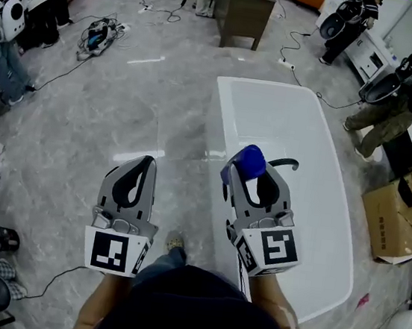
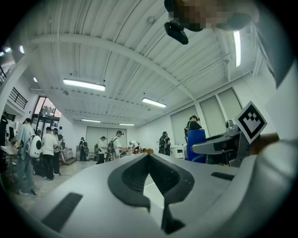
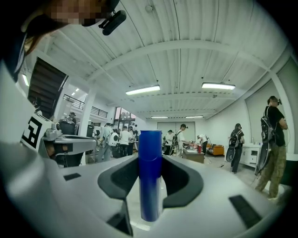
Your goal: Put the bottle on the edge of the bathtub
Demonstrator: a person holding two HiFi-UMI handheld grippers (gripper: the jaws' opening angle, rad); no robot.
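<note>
- While standing at the near end of the bathtub (image 1: pixel 217 116), holding one gripper out level in each hand.
- Clamping the right gripper (image 1: pixel 254 175) on the blue bottle (image 3: pixel 150 173), with both dark pads pressing against its sides.
- Holding the bottle upright between those pads, its top rising above the jaws and its base hanging free below them.
- Suspending the bottle in the air above the near left part of the bathtub, just inside the left rim and not resting on the edge.
- Holding the left gripper (image 1: pixel 135 179) over the grey floor (image 1: pixel 84 121), just left of the bathtub's left rim and alongside the right gripper.
- Showing the left gripper clenched: jaws drawn together at the tips, with nothing between the pads.
- Locating a cardboard box (image 1: pixel 399 215) on the floor near the bathtub's right side, apart from its rim.
- Locating a brown table (image 1: pixel 243 10) on the floor beyond the bathtub's far end, well apart from it.
- Tracing loose cables (image 1: pixel 99 33) across the floor well to the left of the bathtub's far end.
- Observing a person (image 1: pixel 394 109) in dark clothing on the floor to the right of the bathtub's far end, with others further off to the far left.
</note>
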